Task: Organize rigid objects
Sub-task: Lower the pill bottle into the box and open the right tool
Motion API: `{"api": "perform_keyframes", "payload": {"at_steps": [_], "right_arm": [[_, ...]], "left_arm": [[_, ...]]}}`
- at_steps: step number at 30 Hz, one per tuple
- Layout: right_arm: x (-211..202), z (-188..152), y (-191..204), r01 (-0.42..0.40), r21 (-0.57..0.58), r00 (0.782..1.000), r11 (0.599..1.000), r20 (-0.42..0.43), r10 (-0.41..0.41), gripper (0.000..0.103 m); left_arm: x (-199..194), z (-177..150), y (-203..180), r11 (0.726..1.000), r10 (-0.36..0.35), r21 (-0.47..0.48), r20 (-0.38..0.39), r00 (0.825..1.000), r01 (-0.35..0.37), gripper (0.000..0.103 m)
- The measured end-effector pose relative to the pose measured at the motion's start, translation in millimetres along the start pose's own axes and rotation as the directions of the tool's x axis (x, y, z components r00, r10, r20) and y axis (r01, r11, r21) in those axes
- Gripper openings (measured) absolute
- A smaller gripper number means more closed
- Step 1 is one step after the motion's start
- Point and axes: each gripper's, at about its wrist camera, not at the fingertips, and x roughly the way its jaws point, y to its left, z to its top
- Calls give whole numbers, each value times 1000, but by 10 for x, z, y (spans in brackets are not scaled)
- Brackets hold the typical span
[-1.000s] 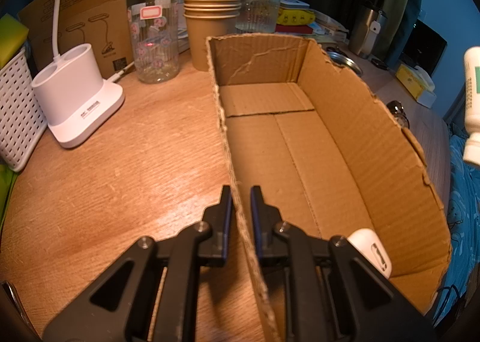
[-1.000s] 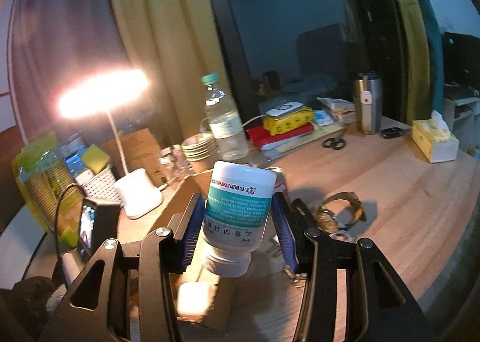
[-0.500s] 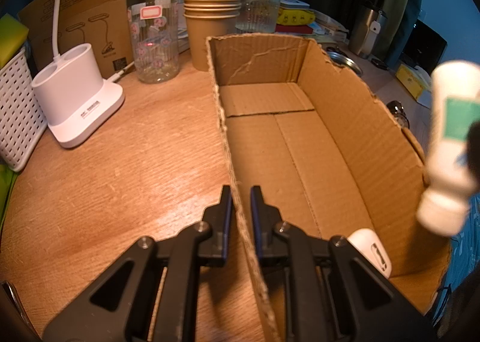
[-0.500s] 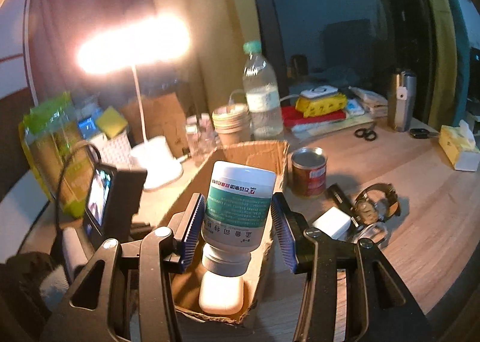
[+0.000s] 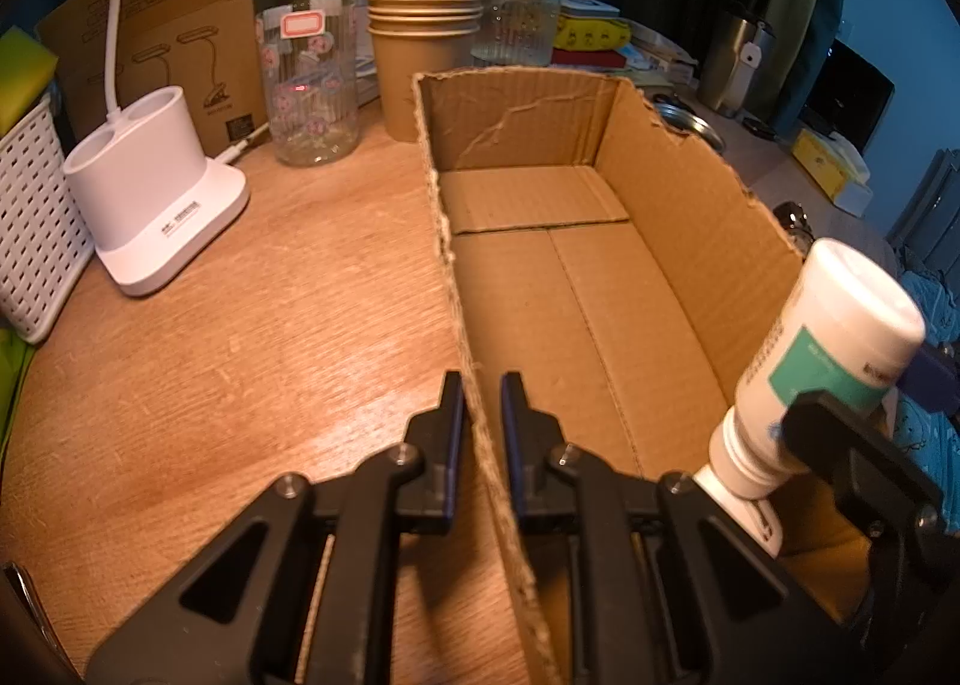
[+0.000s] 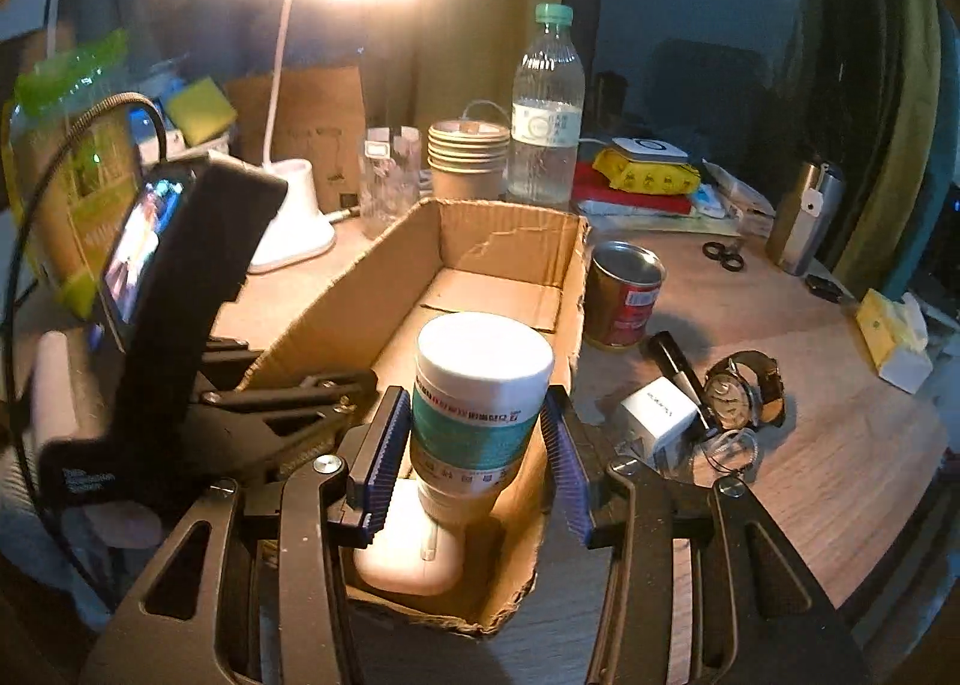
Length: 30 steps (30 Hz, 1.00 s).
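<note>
Bottle (image 6: 480,415) lower, over case (image 6: 408,556).

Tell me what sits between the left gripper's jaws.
The left gripper is shut on the cardboard box: its left side wall runs between the jaws, shown in the left wrist view.

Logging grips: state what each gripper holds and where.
Left gripper pinches the box by its side wall; right gripper holds the upside-down bottle around its body.
</note>
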Motion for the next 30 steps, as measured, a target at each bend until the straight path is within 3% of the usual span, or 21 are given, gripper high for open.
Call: {"api": "perform_keyframes", "payload": {"at_steps": [9,12,22,30], "right_arm": [[-115,18,-22,21,-27,1000,999,18,-21,48],[-151,18,9,7,-80,1000,997,-30,-9,48],[23,15,35,42,-97,998,994,-50,-47,49],[225,-27,-1,45,-87,994,995,-96,-53,61]], "left_arm": [[0,0,1,1000,0,0,0,1000,0,13],[1,0,0,1000,0,0,0,1000,0,13],[-7,2,-15,1000,1,2,1,1000,-1,13],[-13,3,-45,1000,1,2,0,1000,-1,13]]}}
